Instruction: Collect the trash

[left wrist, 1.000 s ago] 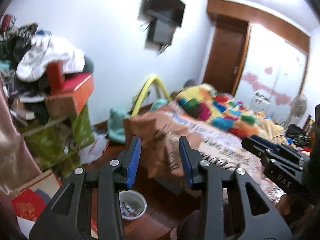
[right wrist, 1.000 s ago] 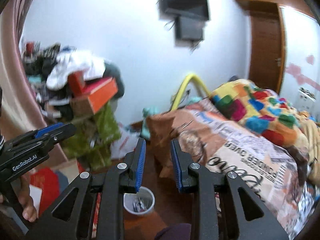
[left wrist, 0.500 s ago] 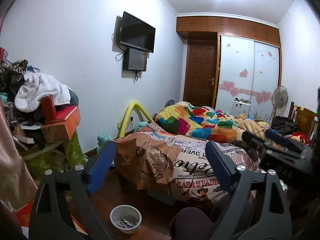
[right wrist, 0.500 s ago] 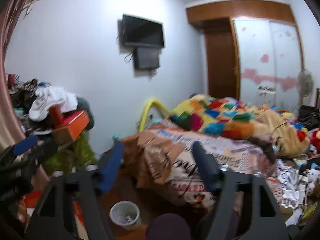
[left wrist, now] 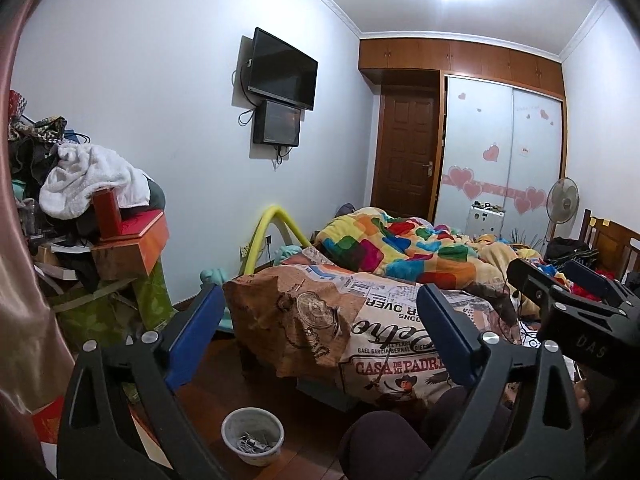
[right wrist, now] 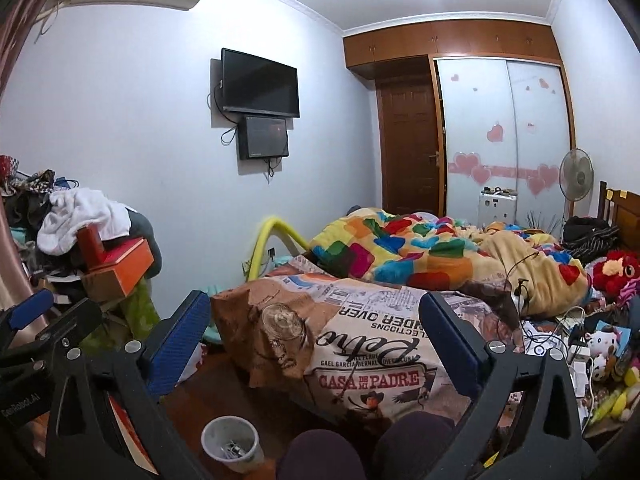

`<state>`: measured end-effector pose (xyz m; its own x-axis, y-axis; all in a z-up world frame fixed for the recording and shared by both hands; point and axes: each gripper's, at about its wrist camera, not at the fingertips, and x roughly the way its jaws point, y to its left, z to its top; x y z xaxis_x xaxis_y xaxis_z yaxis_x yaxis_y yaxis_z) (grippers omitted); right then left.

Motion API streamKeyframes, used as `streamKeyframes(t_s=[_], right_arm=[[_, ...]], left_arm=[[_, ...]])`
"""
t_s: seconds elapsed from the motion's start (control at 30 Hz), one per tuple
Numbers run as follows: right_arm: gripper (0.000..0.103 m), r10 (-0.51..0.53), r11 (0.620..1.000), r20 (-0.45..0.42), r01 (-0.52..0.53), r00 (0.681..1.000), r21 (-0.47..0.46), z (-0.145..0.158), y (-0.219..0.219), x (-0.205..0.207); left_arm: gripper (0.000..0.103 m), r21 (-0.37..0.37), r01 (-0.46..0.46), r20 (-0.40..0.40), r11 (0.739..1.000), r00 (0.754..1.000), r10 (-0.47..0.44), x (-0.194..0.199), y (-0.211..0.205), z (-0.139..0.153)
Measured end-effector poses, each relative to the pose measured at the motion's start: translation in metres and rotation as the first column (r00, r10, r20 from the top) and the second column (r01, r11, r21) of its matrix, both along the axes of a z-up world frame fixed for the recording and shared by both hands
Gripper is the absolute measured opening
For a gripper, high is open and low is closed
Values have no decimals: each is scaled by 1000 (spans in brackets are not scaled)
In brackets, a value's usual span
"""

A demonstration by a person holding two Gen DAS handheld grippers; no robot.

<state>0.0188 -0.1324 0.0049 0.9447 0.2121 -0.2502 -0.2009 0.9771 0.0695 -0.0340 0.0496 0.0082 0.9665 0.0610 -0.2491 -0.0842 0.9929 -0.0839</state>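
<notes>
While the small white bin (left wrist: 253,435) sits on the wood floor just below my grippers, near the foot of the bed (left wrist: 384,344), I could knock it over with a careless low reach. It is a pale round tub with a few scraps inside. My left gripper (left wrist: 320,340) and right gripper (right wrist: 316,340) have just been spreading and gape wide, nothing between them.

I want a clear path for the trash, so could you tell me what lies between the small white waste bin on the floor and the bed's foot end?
Only bare dark wooden floor separates the small white waste bin from the bed, seen in both wrist views.
</notes>
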Motion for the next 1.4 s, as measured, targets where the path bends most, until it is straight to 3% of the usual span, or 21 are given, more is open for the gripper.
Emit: streamKeyframes(t_s=[1.4], right_arm=[[103,-38,999,-31,38,999,1,2,-19,1]], left_arm=[[97,14,46,-22,999,999,-46,8,-6,-6]])
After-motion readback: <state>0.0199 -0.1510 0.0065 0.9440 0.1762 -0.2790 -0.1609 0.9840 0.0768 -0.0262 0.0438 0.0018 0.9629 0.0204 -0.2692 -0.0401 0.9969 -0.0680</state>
